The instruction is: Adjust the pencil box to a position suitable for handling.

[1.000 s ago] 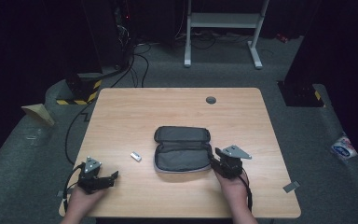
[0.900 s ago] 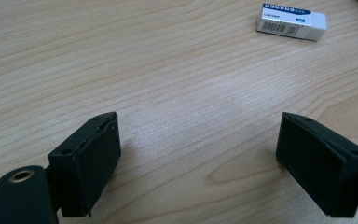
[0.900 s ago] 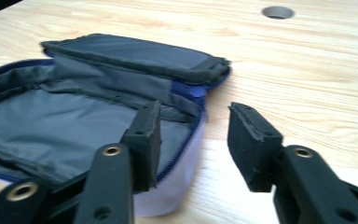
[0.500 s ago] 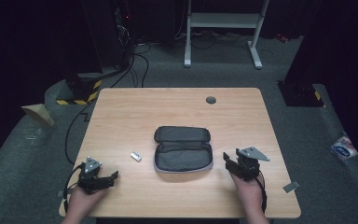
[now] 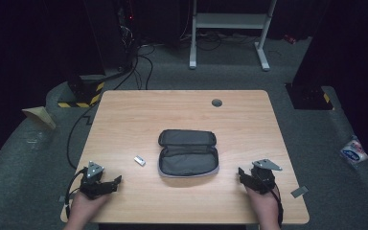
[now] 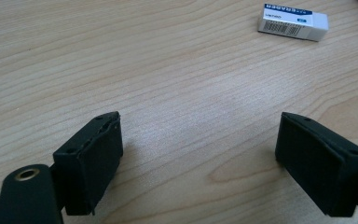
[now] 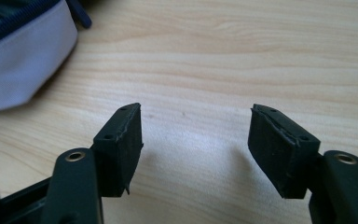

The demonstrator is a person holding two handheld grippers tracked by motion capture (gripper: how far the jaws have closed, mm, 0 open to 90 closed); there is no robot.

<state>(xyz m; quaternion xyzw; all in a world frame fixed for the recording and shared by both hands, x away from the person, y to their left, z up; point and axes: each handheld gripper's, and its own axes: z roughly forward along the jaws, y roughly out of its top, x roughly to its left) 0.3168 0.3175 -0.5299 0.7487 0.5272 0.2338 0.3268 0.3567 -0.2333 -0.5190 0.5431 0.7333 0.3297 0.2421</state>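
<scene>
Grey fabric pencil case (image 7: 14, 60) is cut off beside my right hand-held gripper (image 7: 196, 140), its jaws just opening, empty; the white eraser (image 6: 292, 21) sleeve's print is too blurred to read; left hand-held gripper (image 6: 200, 158) gapes wide over the wooden bench (image 5: 182, 115).

My table (image 5: 124, 115) is light wood with a round grommet hole (image 5: 216, 102) near its far edge. On it lies an open grey pouch (image 5: 188, 153) near the middle, and just left of that, apart from it, a small white eraser (image 5: 139, 160).
</scene>
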